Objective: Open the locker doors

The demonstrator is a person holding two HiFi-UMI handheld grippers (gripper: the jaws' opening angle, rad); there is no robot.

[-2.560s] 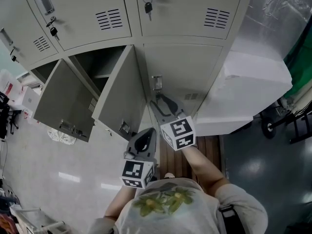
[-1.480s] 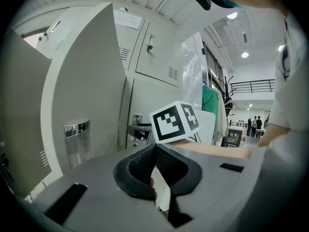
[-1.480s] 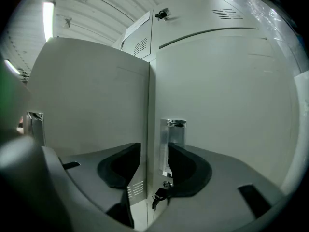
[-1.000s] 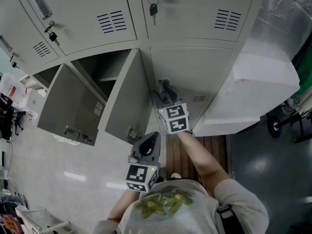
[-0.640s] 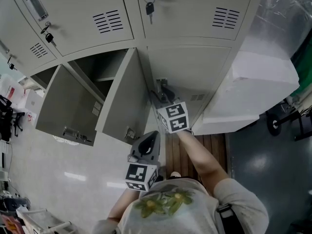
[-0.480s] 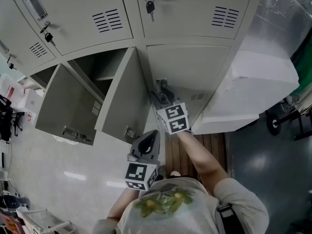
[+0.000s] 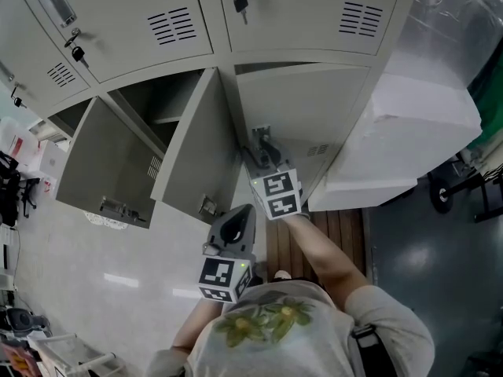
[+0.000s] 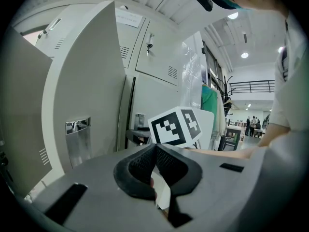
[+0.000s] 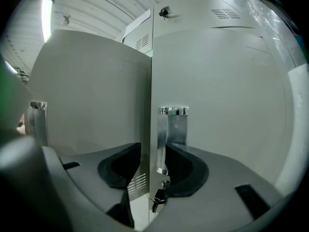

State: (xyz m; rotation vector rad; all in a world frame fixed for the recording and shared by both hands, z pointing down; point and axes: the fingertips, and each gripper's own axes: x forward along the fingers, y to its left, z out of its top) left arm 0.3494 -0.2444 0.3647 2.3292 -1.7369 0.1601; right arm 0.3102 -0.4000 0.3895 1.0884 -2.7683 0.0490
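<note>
The lower right locker door (image 7: 306, 108) stands slightly ajar, with a dark gap along its top. My right gripper (image 7: 263, 149) is at its left edge beside the chrome handle (image 7: 260, 136). In the right gripper view the jaws of my right gripper (image 9: 153, 166) sit on either side of the door's edge, shut on it just below the handle (image 9: 174, 124), with a key (image 9: 158, 195) hanging under them. My left gripper (image 7: 242, 212) hangs back near the person's chest; its jaw tips meet (image 8: 155, 148) with nothing held.
The lower middle door (image 7: 196, 148) and lower left door (image 7: 102, 163) swing wide open toward me. Upper lockers stay closed with a key (image 7: 240, 2) in a lock. A white wrapped block (image 7: 409, 132) stands right of the lockers, above a wooden pallet (image 7: 330, 234).
My right gripper reached up to the lower right door's handle and closed on its edge. In the last half second the door has come ajar, a dark gap showing at its top.
</note>
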